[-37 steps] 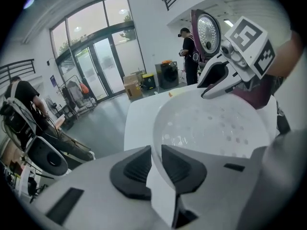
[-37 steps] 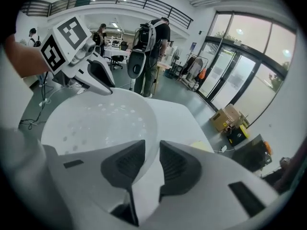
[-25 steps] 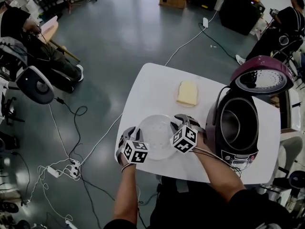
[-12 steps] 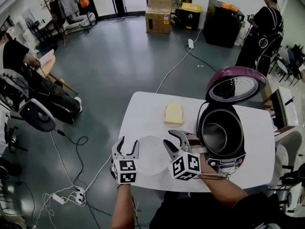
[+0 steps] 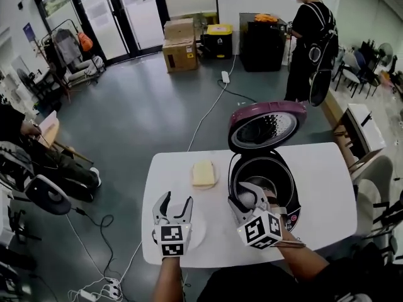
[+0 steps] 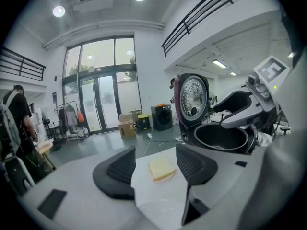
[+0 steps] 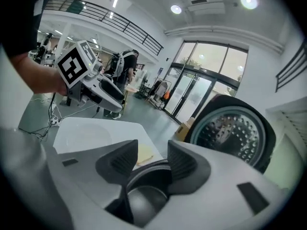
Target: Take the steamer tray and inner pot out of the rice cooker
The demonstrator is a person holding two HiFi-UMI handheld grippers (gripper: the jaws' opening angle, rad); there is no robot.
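The clear steamer tray point(image 5: 194, 231) lies on the white table point(image 5: 321, 197), just beyond my left gripper point(image 5: 175, 202); it also shows low in the left gripper view as the tray point(image 6: 162, 210). The rice cooker point(image 5: 286, 214) stands at the right with its purple lid point(image 5: 266, 126) up, and the dark inner pot point(image 5: 271, 180) sits inside. My right gripper point(image 5: 247, 195) hovers over the cooker's near rim, above the inner pot point(image 7: 144, 202). Both grippers' jaws have just been opening, with nothing between them: left gripper point(image 6: 156, 152), right gripper point(image 7: 152, 150).
A yellow sponge point(image 5: 203, 173) lies on the table left of the cooker. A person point(image 5: 310, 39) stands at the back by a black cabinet point(image 5: 261, 39) and cardboard boxes point(image 5: 179, 36). Cables point(image 5: 94, 275) trail on the floor at the left, near a chair point(image 5: 44, 195).
A second ago both grippers held the steamer tray's rim low on the table. They have let go and risen, the tray stays on the table, and the right gripper now hangs over the cooker.
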